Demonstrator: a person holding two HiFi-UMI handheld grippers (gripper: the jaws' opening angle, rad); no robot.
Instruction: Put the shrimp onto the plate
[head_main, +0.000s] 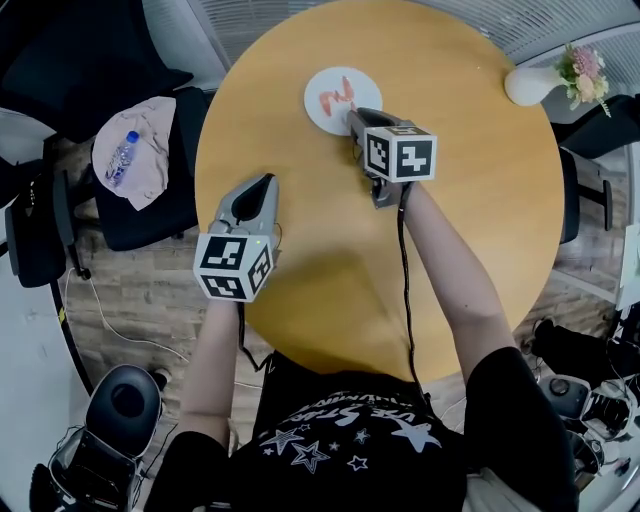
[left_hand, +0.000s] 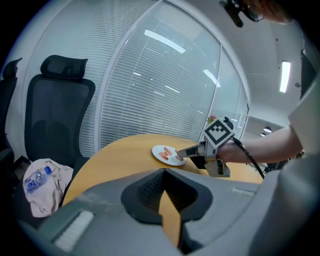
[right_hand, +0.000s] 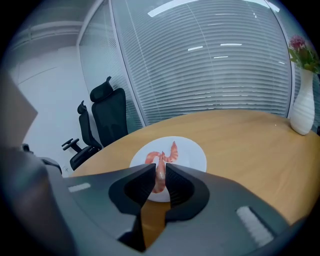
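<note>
A white plate (head_main: 318, 112) lies on the far side of the round wooden table (head_main: 470, 200), with two pink shrimps (head_main: 340, 95) on it. My right gripper (head_main: 353, 120) hovers at the plate's near edge. In the right gripper view it (right_hand: 160, 169) is shut on a third shrimp (right_hand: 160, 176), which hangs between the pads over the plate (right_hand: 192, 152); the other shrimps (right_hand: 172, 150) lie just beyond. My left gripper (head_main: 267, 182) is held over the table's left side, jaws together and empty, and in its own view (left_hand: 165, 171) it faces the plate (left_hand: 161, 151).
A white vase with flowers (head_main: 532, 84) stands at the table's far right edge. To the left, an office chair (head_main: 150, 215) carries a cloth and a plastic bottle (head_main: 122, 157). More chairs and cables surround the table. A window with blinds (right_hand: 210, 65) rises behind it.
</note>
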